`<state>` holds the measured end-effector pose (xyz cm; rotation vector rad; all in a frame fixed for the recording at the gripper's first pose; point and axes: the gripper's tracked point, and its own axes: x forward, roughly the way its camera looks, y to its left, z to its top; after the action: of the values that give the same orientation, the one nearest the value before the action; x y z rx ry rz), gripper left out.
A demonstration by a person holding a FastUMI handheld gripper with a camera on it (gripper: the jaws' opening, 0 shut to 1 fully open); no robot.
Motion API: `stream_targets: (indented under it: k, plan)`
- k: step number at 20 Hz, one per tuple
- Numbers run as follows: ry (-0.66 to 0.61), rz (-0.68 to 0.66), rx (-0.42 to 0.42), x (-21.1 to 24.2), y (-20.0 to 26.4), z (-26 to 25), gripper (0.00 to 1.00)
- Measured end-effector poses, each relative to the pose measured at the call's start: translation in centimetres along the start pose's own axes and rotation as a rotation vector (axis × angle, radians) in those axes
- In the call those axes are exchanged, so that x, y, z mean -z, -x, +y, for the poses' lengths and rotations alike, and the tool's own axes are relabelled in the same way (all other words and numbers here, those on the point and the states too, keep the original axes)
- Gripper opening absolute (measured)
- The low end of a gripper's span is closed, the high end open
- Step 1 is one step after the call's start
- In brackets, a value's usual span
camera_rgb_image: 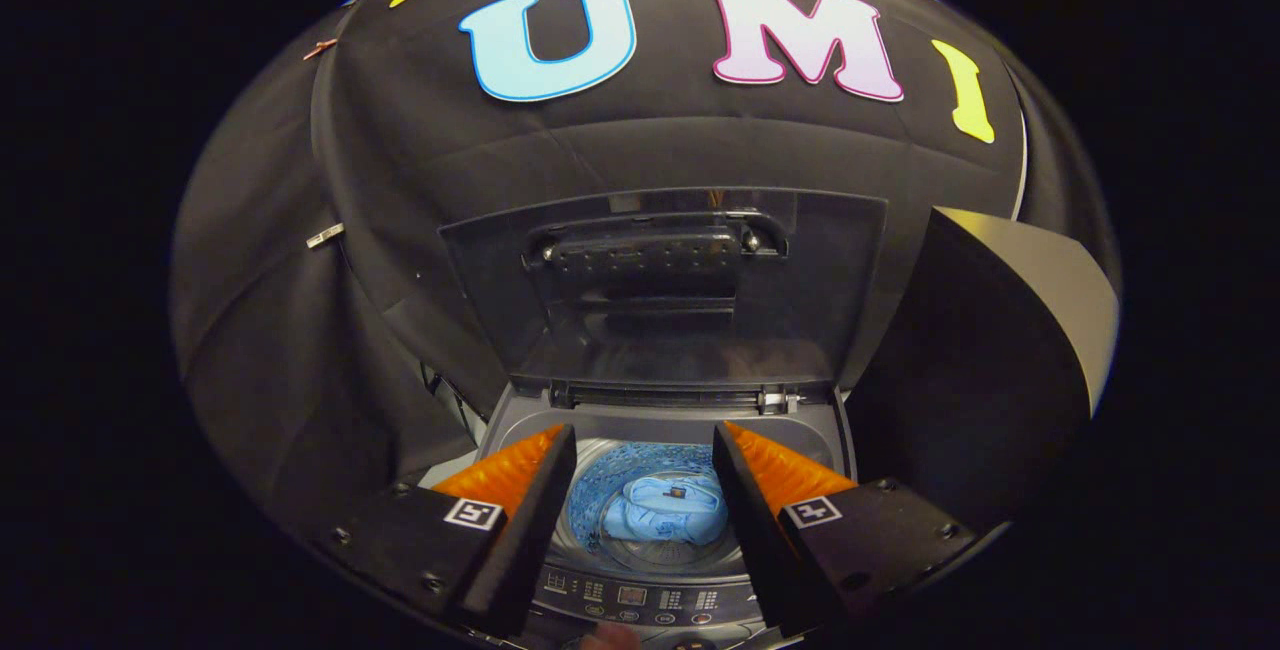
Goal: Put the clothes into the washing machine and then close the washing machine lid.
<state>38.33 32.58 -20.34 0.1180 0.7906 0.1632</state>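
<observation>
At lower centre of the frame, the gripper [644, 450] is spread wide, holding nothing. Between its fingers, blue clothes [665, 510] lie in the washer [520, 410] drum. Above, the lid [665, 290] stands upright, open.

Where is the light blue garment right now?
In the gripper view, the light blue garment lies inside the washing machine drum, below the raised lid, seen between the fingers of the open, empty claw.
</observation>
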Motion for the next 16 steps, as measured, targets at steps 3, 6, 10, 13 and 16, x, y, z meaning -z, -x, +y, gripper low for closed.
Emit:
stream_targets:
  k: [3,6,10,13,16]
  plan:
    - [-0.001,-0.120,-0.007,-3.1,1.1,0.1,0.93]
    - [0.021,-0.141,0.043,-4.8,2.5,-0.9,1.00]
    - [0.021,-0.240,0.073,-7.9,4.7,-2.3,1.00]
    - [-0.003,-0.321,0.070,-10.2,5.6,-2.8,1.00]
    - [0.001,-0.365,0.080,-12.6,5.4,-3.2,1.00]
